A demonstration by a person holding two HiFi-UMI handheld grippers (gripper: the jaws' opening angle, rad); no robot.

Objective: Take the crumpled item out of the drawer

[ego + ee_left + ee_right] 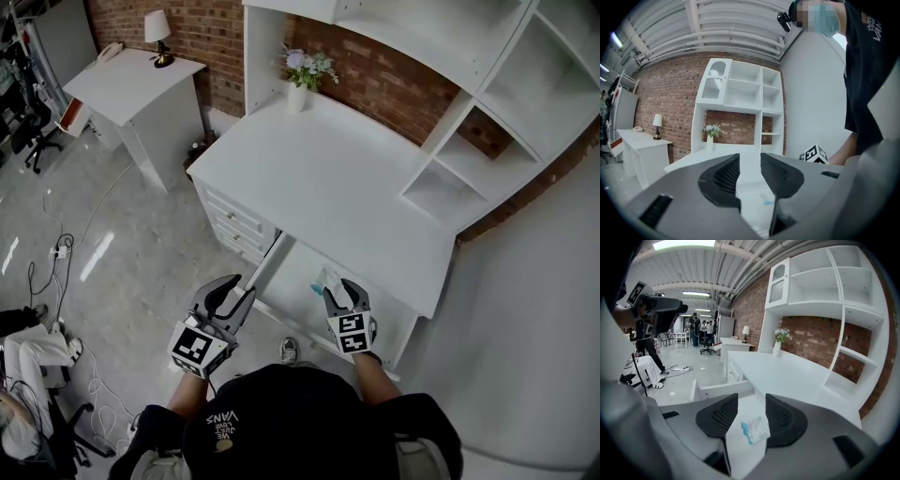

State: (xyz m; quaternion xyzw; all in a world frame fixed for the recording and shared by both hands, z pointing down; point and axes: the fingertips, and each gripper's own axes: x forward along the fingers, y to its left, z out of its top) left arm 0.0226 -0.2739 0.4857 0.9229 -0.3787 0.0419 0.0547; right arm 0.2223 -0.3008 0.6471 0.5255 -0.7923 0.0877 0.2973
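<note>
The crumpled item (323, 279), a white wad with a blue patch, lies in the open drawer (298, 262) of the white desk. My right gripper (339, 291) hangs open just above it, and in the right gripper view the crumpled item (754, 430) shows below the gap of the right gripper (751, 401), untouched. My left gripper (232, 292) stands open by the drawer's left front corner, holding nothing. The left gripper (750, 159) looks over the drawer floor, where a small blue bit of the item (768, 202) shows.
The desk top (328, 178) carries a vase of flowers (302, 75) and a white shelf unit (469, 141). Small shut drawers (234, 225) sit left of the open one. A side table with a lamp (131, 80) stands far left, with cables (56, 253) on the floor.
</note>
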